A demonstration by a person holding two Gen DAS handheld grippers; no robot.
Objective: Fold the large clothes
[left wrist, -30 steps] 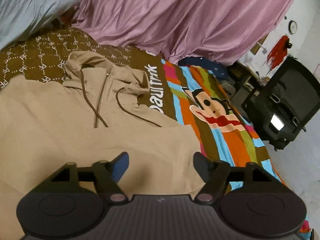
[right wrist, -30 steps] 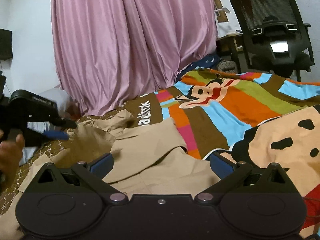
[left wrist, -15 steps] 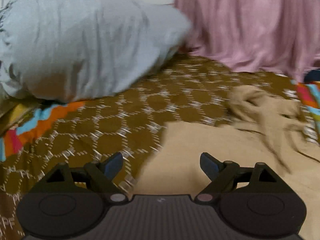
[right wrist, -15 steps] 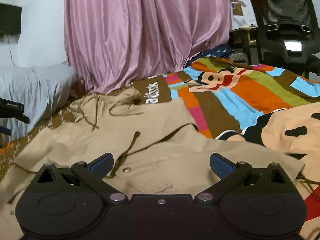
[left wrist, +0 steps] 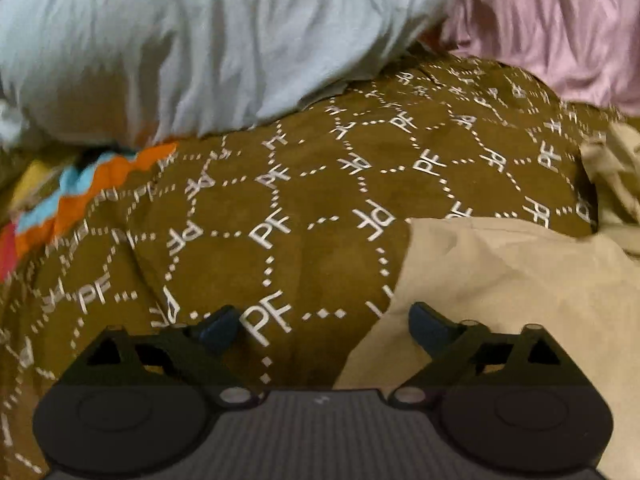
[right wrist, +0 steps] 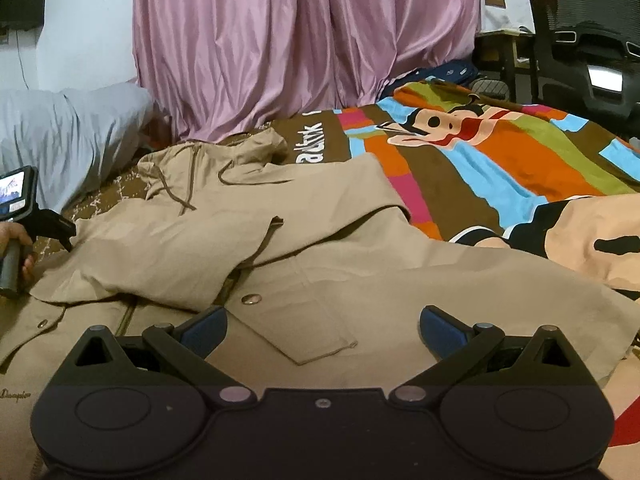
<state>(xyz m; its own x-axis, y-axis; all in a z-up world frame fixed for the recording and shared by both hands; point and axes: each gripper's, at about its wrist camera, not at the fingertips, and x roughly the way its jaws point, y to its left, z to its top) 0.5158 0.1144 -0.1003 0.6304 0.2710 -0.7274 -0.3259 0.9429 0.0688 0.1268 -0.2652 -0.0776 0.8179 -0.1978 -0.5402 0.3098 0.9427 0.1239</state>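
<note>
Beige hooded jacket (right wrist: 280, 248) spread on the bed's patterned blanket (right wrist: 500, 168), hood toward the pink curtain (right wrist: 300, 40), long axis running back to the right gripper (right wrist: 322, 326), left gripper (left wrist: 322, 320) and right both wide open, holding nothing

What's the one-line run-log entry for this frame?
task: fold | jacket: spread on bedspread, one sleeve folded across | left hand-held gripper: open, at jacket edge | right hand-held gripper: open, over jacket
</note>
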